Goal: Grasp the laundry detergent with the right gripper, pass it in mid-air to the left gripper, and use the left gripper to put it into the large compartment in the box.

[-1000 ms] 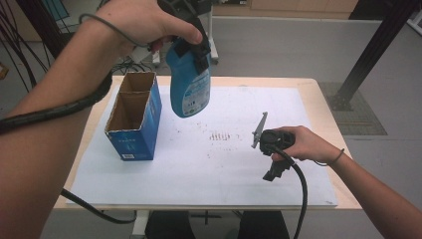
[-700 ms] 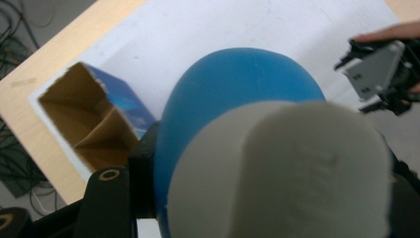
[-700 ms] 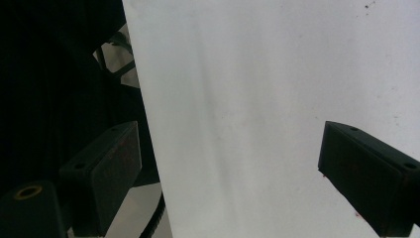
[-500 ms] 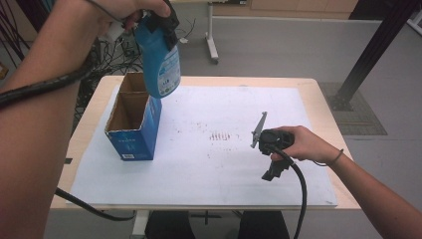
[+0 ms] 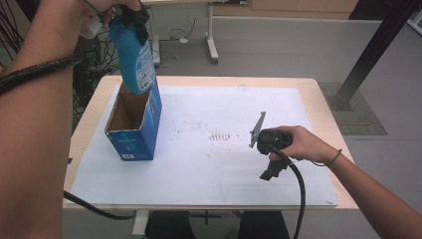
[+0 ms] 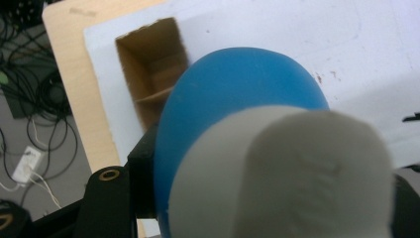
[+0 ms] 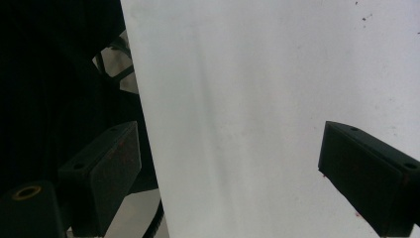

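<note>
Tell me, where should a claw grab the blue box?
Grip the box by one long side wall, coming from above. It stands upright with its top open, so a claw can probably pinch the thin wall's rim. The bottle hangs over the opening, so wait.

Light wood tabletop, white sheet covering most of it, open blue carton upright at sheet's left

left gripper raised, jaws clamped, right gripper jaws apart
</note>
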Motion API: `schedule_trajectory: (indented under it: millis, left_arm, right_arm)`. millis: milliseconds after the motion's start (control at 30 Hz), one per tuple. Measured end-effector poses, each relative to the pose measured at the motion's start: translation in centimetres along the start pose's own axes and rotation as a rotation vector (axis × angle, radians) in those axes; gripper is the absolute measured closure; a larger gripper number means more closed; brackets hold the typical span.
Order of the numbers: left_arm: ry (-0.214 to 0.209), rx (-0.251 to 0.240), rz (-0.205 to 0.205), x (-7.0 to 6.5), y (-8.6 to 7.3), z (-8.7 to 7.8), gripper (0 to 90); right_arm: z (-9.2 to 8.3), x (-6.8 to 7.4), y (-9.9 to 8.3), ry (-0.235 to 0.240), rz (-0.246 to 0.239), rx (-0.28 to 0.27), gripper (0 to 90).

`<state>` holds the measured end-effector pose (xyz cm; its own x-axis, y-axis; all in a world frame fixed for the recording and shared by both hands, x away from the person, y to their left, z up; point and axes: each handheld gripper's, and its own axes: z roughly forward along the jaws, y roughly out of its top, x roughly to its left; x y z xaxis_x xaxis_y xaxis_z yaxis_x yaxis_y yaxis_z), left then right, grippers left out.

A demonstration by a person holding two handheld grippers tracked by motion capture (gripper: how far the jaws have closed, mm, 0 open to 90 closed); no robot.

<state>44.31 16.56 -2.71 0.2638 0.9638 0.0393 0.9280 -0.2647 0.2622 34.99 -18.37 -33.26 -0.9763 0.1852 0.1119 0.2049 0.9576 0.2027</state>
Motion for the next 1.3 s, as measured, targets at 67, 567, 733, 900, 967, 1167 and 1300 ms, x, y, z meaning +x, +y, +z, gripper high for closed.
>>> schedule_trajectory:
  millis: [67, 567, 733, 900, 967, 1167, 1300]
  left_arm:
    - [0.007, 0.000, -0.032, 0.7, 0.0, 0.4, 38.3]
    - [0.034, 0.066, -0.156, 3.6, -0.4, 3.9, 38.3]
    - [0.030, 0.086, -0.169, 4.1, -0.7, 5.1, 38.2]
    - [0.025, 0.109, -0.172, 4.3, -0.9, 6.4, 38.2]
    - [0.021, 0.119, -0.170, 4.3, -0.9, 6.9, 38.2]
    - [0.016, 0.153, -0.170, 4.3, -1.1, 8.4, 38.3]
    - [0.017, 0.170, -0.170, 4.4, -1.3, 9.5, 38.2]
  right_arm:
    - [0.0, -0.1, 0.0, -0.004, 0.001, -0.005, 9.0]
    - [0.2, -0.1, 0.3, -0.017, -0.004, -0.005, 7.1]
    - [0.4, -0.2, 0.1, -0.011, 0.001, -0.004, 7.1]
    - [0.5, -0.2, 0.1, -0.014, 0.003, -0.005, 7.3]
    - [0.5, -0.2, 0.1, -0.015, 0.002, -0.005, 7.2]
    - [0.7, -0.1, 0.2, -0.011, 0.000, -0.007, 7.3]
    - [0.8, -0.1, 0.2, -0.011, 0.005, 0.001, 7.6]
